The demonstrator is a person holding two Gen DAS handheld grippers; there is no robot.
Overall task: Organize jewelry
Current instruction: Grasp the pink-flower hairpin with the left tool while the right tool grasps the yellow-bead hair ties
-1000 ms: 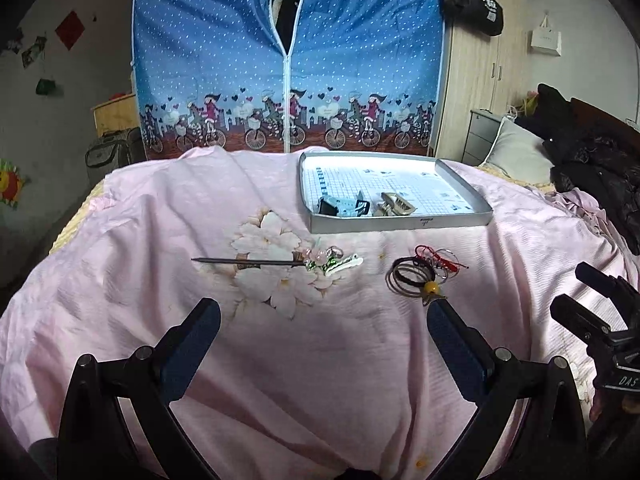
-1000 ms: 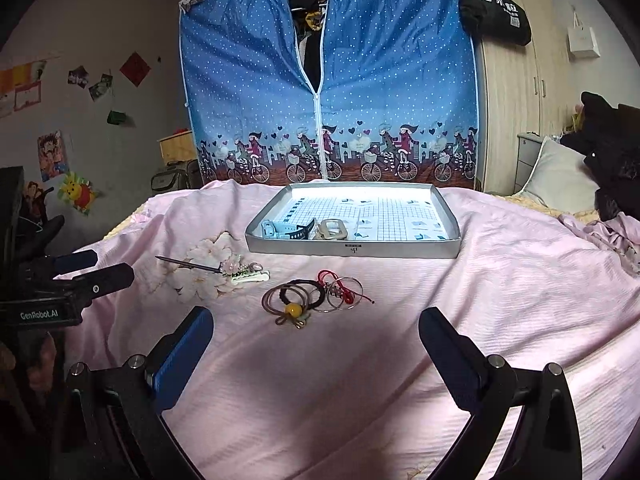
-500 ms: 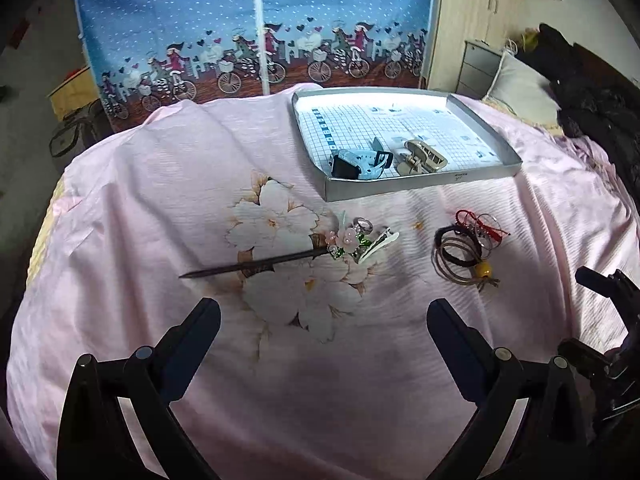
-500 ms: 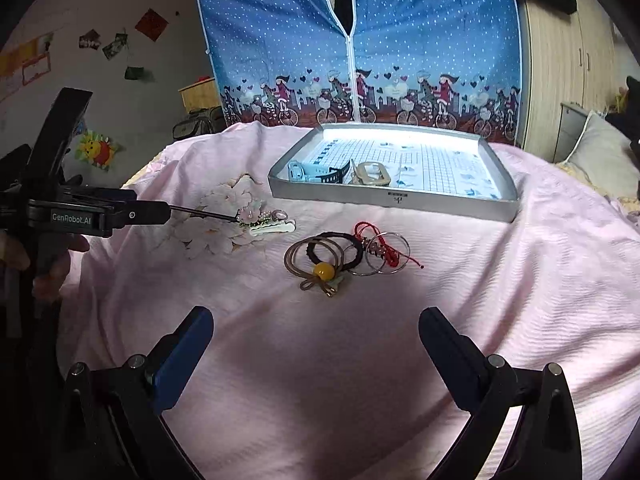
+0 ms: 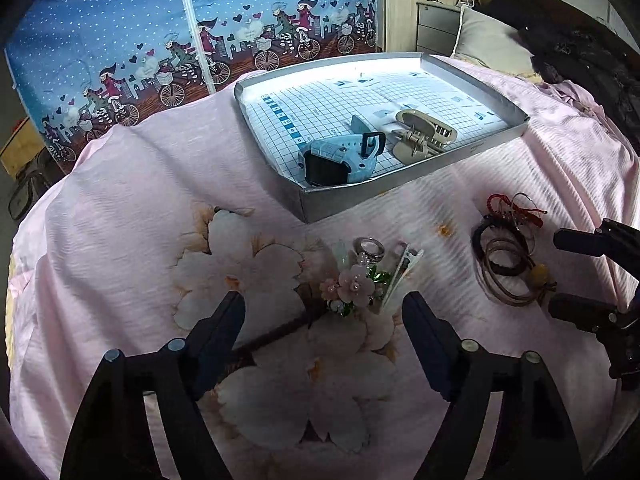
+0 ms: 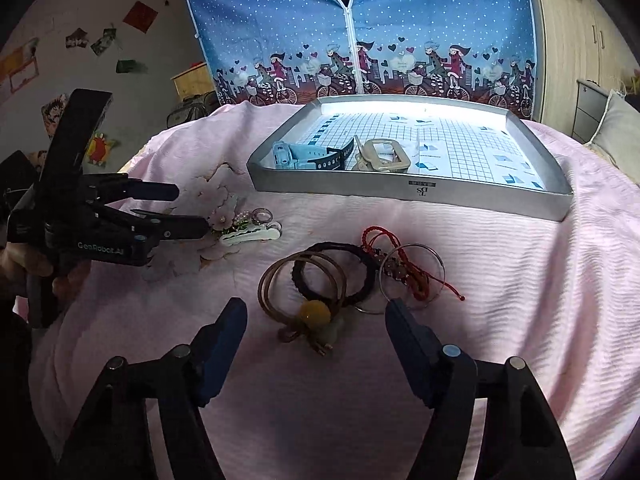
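Observation:
A grey tray (image 5: pixel 400 186) (image 6: pixel 472 200) on the pink bedspread holds a blue watch (image 5: pixel 340 158) (image 6: pixel 308 156) and a beige hair claw (image 5: pixel 424 136) (image 6: pixel 380 156). In front of it lie a pink flower hairpin (image 5: pixel 352 290) (image 6: pixel 224 218) with a dark stick, a ring (image 5: pixel 370 246) and a white clip (image 5: pixel 400 280) (image 6: pixel 250 236). My left gripper (image 5: pixel 322 314) (image 6: pixel 188 210) is open, its fingers either side of the flower hairpin. To the right lie hair ties with a yellow bead (image 6: pixel 318 312) (image 5: pixel 508 268) and a red cord bracelet (image 6: pixel 400 264) (image 5: pixel 516 208). My right gripper (image 6: pixel 316 320) (image 5: pixel 560 276) is open around the bead.
A pink bedspread (image 6: pixel 520 300) (image 5: pixel 120 220) covers the bed. Behind stands a blue fabric wardrobe (image 6: pixel 360 20) (image 5: pixel 120 40) with a bicycle print. A wooden cabinet (image 6: pixel 580 40), a pillow (image 5: pixel 492 40) and dark clothes (image 5: pixel 580 52) are at the right. A hand (image 6: pixel 36 264) holds the left gripper.
Both grippers have come down and forward towards the bedspread. The left now brackets the flower hairpin, the right brackets the hair ties. Both jaws have narrowed a little.

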